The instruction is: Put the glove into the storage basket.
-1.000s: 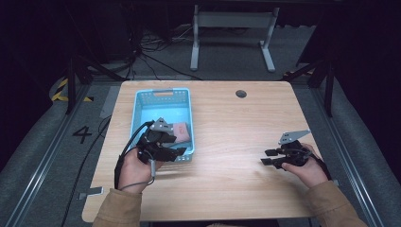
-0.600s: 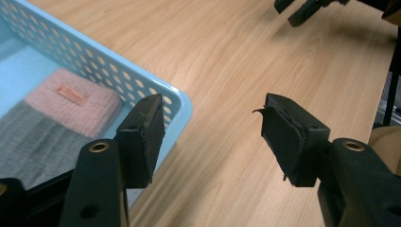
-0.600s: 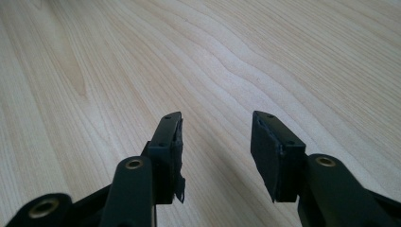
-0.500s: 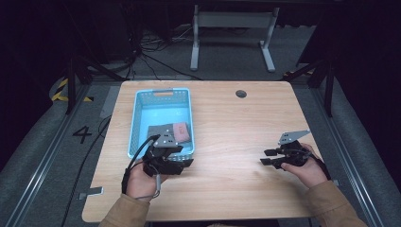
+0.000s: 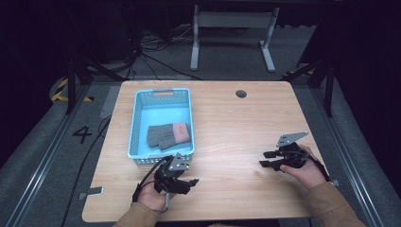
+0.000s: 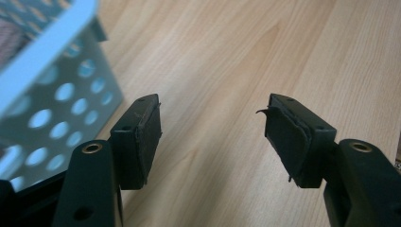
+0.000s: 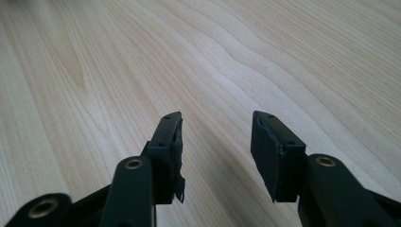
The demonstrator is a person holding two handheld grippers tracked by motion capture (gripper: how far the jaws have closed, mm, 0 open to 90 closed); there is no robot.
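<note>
Grey glove [image 5: 169,135] with a pink cuff lies flat in the light blue basket [image 5: 138,124], toward its near end. The basket stands on the left half of the wooden surface [image 5: 227,127].

Left gripper [image 5: 189,182] sits low over the surface just in front of the basket's near wall, apart from the glove. Its jaws have just been opening and stand spread with nothing between them; in the left gripper view [image 6: 212,130] bare wood shows in the gap and the perforated basket wall [image 6: 56,113] is close at the left.

Right gripper [image 5: 264,160] is well apart, at the near right of the surface, pointing left. Jaws parted and empty, bare wood between them in the right gripper view [image 7: 215,137].
</note>
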